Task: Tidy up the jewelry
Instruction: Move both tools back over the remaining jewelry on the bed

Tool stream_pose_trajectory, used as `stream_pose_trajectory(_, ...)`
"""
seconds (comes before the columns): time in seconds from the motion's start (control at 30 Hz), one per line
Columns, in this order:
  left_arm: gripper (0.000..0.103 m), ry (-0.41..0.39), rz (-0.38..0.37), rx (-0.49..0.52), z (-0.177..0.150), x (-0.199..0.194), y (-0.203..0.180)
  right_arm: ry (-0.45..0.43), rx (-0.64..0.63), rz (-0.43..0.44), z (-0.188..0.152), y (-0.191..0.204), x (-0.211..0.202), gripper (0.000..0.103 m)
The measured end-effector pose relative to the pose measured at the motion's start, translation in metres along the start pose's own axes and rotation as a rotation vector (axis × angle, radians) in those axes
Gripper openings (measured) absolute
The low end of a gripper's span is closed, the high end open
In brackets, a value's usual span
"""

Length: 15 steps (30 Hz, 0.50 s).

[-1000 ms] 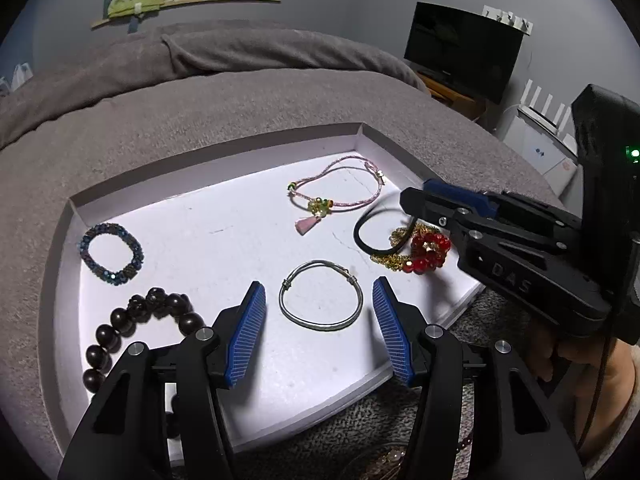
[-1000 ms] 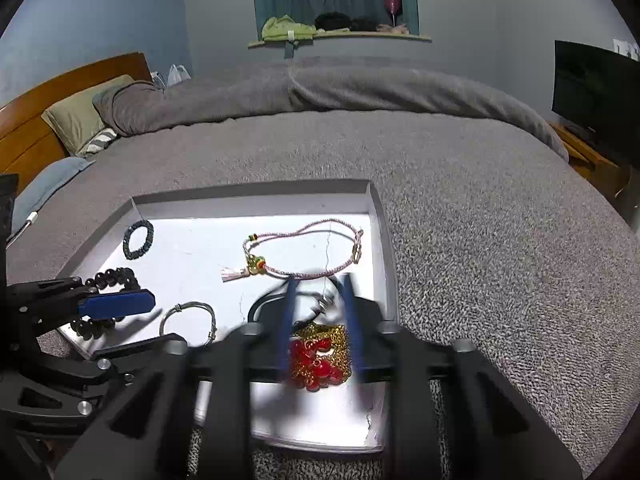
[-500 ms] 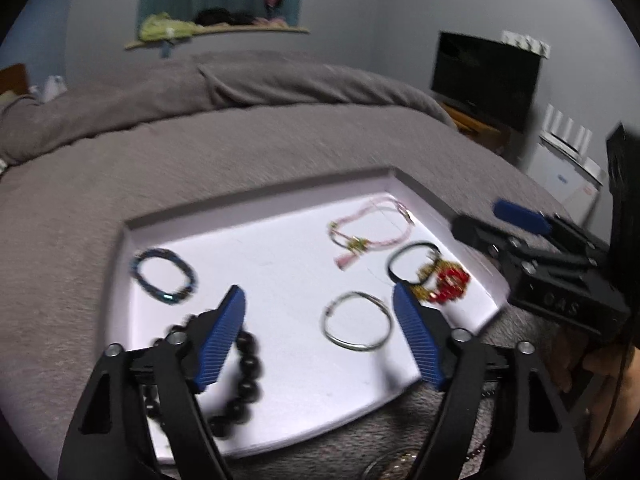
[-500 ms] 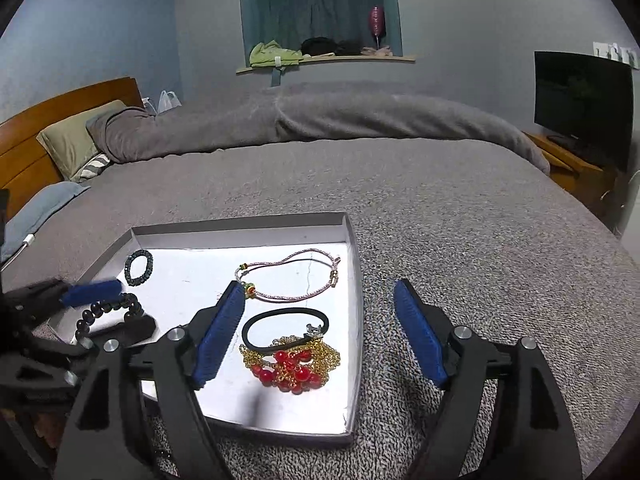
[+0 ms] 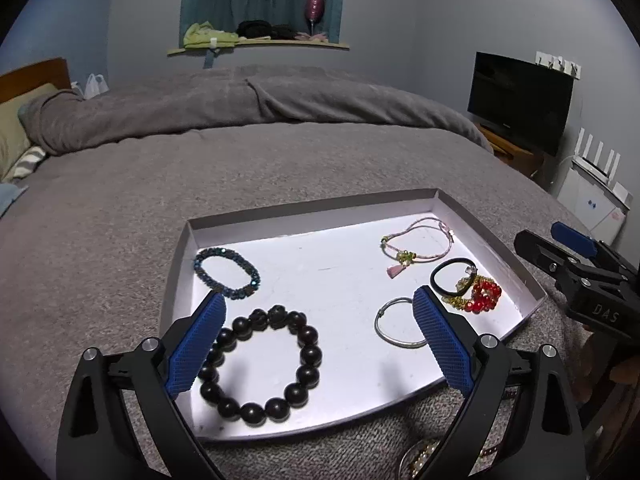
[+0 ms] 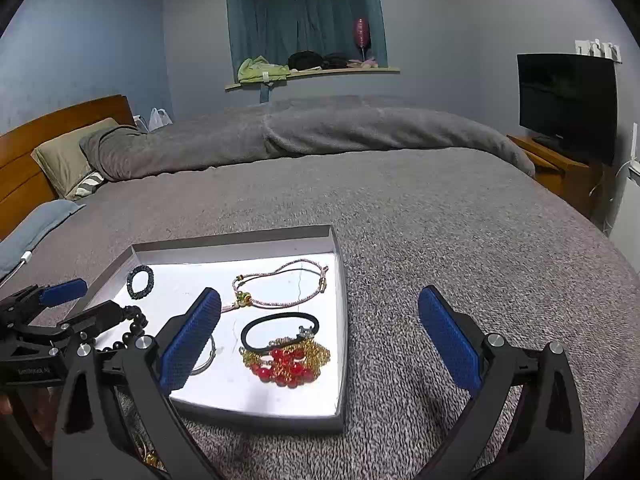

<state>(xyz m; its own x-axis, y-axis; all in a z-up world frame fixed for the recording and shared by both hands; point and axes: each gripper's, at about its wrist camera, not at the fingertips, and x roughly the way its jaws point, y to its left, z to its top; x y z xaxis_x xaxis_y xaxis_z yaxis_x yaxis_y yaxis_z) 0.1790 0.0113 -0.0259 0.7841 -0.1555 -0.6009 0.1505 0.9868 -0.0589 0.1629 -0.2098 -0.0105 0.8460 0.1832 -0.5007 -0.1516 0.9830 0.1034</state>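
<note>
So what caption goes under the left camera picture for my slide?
Open left gripper above a tray of bracelets on a grey bed.

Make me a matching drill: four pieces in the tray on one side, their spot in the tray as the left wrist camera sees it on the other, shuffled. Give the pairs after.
Pieces:
1. dark wooden bead bracelet
2. blue beaded bracelet
3. pink cord bracelet
4. red and gold bead cluster

Spots in the tray:
A. far right corner
B. near left, closest to the camera
C. right side, touching the black hair tie
D. far left

Pairs: 1-B, 2-D, 3-A, 4-C
</note>
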Motion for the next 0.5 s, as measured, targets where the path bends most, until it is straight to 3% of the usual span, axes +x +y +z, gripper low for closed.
stream_pose_trajectory(0.27,0.094,-0.035,0.031,0.026,-0.009,-0.025,0.001,-0.008,-0.062,-0.045,-0.011,0.006,-0.026,0.097)
stream_pose_trajectory(0.5,0.094,-0.052,0.05,0.013,-0.022,-0.045,0.013,-0.047,-0.039,-0.044,-0.012,0.002,-0.061,0.097)
